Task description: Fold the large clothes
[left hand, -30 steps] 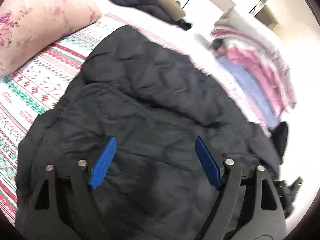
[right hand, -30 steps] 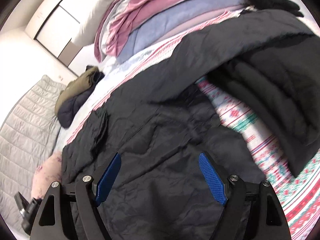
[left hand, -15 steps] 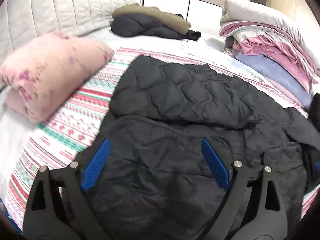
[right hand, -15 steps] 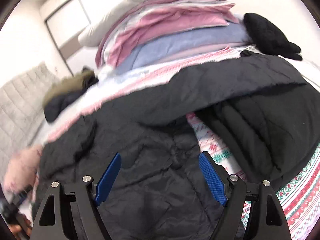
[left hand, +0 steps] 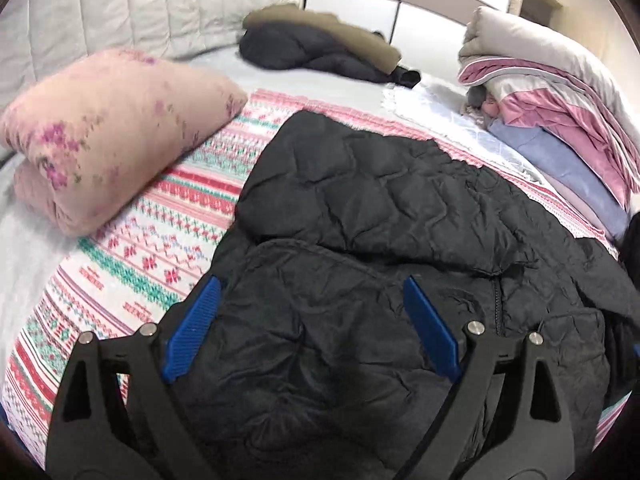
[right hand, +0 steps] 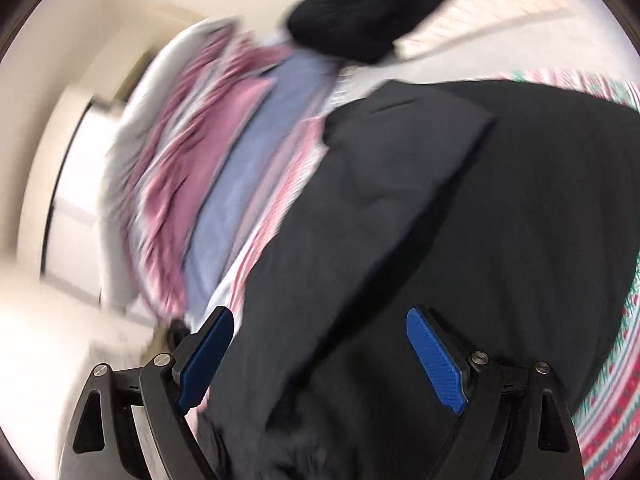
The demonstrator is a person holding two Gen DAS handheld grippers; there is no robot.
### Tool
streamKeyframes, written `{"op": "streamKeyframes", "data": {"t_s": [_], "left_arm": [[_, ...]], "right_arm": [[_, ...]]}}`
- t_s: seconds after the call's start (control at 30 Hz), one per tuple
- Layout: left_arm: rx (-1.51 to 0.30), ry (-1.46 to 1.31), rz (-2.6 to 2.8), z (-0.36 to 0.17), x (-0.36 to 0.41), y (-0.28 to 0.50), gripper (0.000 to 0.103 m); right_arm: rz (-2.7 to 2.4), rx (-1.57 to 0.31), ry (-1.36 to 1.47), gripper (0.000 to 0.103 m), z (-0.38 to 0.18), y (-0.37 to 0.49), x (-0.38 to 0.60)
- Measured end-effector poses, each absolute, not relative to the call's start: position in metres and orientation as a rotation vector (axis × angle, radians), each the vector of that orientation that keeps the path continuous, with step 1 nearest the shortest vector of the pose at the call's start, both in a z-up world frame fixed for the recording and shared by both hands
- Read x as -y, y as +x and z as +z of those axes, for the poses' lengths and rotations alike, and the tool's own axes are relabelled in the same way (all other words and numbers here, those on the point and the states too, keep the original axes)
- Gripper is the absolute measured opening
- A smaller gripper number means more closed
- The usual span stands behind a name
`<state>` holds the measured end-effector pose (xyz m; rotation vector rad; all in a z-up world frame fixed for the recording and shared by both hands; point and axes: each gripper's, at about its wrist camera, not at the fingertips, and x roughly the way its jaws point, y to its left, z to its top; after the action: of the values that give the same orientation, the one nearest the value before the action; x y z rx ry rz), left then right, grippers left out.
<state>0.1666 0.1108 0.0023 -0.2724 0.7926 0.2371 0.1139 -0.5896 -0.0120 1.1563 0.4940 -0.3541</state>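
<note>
A large black quilted jacket lies spread on the patterned bedspread, with one part folded over its upper half. My left gripper is open and empty, hovering over the jacket's lower part. The right wrist view is blurred by motion. It shows the same black jacket beneath my right gripper, which is open and empty, near the jacket's edge.
A pink floral pillow lies at the left. A dark and olive coat lies at the far side. A stack of folded bedding stands at the right, also in the right wrist view, with a black item beyond it.
The left gripper has pulled back and tilted up, showing more of the bed. The right gripper has swung fast toward the bedding stack and the jacket's edge. Both stayed open.
</note>
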Motion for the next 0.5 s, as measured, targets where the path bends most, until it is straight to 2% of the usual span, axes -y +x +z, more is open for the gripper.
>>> {"op": "streamKeyframes", "data": {"t_s": [0.13,0.17,0.2,0.23,0.27,0.33,0.5], "left_arm": [[-0.834,-0.298,0.240,-0.002,-0.117,0.173,0.092],[-0.832,-0.296,0.243,-0.002,-0.117,0.174,0.092],[-0.831,-0.290,0.245,-0.002,-0.119,0.174,0.092],[-0.829,-0.285,0.252,-0.001,-0.120,0.174,0.092],[-0.827,-0.287,0.255,0.000,-0.123,0.175,0.092],[-0.832,-0.308,0.255,0.000,-0.128,0.175,0.092],[-0.846,-0.375,0.237,0.000,-0.140,0.174,0.092]], "right_arm": [[-0.427,-0.448,1.229,0.087,-0.025,0.126,0.618],[-0.452,-0.435,1.216,0.070,-0.024,0.131,0.621],[-0.463,-0.439,1.190,0.035,-0.021,0.137,0.621],[-0.475,-0.470,1.165,0.018,-0.018,0.144,0.620],[-0.481,-0.492,1.155,0.007,-0.015,0.150,0.623],[-0.479,-0.473,1.130,0.006,0.002,0.155,0.621],[-0.385,-0.359,0.849,0.006,0.098,0.174,0.572]]}}
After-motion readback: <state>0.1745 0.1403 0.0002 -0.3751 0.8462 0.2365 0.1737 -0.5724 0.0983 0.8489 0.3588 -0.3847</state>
